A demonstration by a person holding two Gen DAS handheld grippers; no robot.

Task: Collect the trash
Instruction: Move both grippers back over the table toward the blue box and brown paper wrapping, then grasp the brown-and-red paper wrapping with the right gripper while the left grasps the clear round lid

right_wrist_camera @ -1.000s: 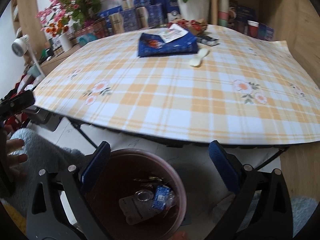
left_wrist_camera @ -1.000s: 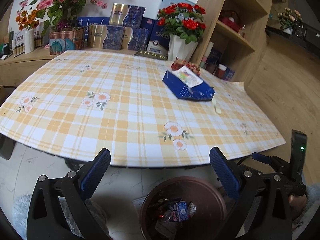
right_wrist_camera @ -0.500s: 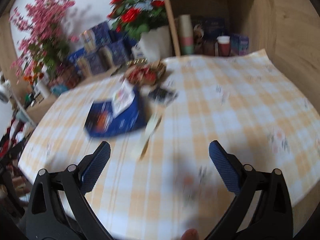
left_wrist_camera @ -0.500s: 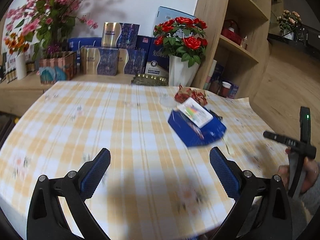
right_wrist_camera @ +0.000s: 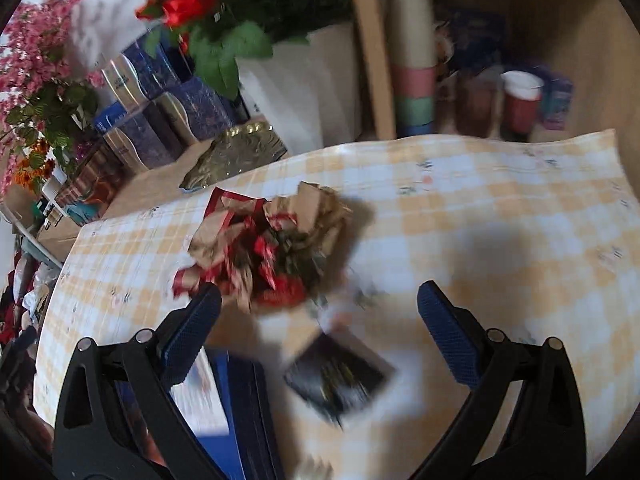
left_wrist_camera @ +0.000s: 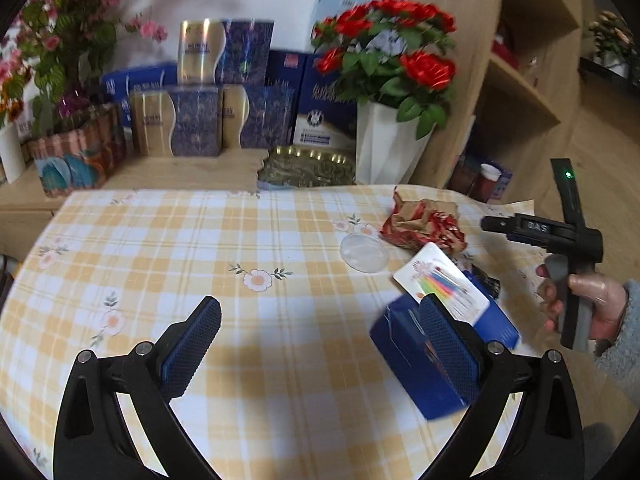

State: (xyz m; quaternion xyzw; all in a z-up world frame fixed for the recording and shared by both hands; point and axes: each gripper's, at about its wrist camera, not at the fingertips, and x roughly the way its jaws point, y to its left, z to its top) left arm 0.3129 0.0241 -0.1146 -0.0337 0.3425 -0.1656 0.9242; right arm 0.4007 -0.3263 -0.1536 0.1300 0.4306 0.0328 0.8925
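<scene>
Trash lies on the checked table (left_wrist_camera: 200, 248): a crumpled red and brown wrapper (left_wrist_camera: 420, 222) (right_wrist_camera: 272, 252), a clear plastic lid (left_wrist_camera: 364, 254), a blue box (left_wrist_camera: 416, 364) (right_wrist_camera: 244, 408) with a white card (left_wrist_camera: 440, 284) on it, and a small black packet (right_wrist_camera: 340, 376). My left gripper (left_wrist_camera: 320, 344) is open and empty, low over the table, its right finger at the blue box. My right gripper (right_wrist_camera: 320, 320) is open and empty above the black packet, just short of the crumpled wrapper. The right gripper's handle shows in the left wrist view (left_wrist_camera: 568, 248).
A white vase of red roses (left_wrist_camera: 384, 148) and a gold tray (left_wrist_camera: 308, 166) stand behind the table's far edge. Blue and gold boxes (left_wrist_camera: 200, 120) and a flower basket (left_wrist_camera: 72, 152) line the sideboard. A wooden shelf (right_wrist_camera: 480, 92) with cups stands at the right.
Both grippers rose from over the brown bin below the table edge and moved forward over the table. The right gripper closed in on the crumpled wrapper and black packet.
</scene>
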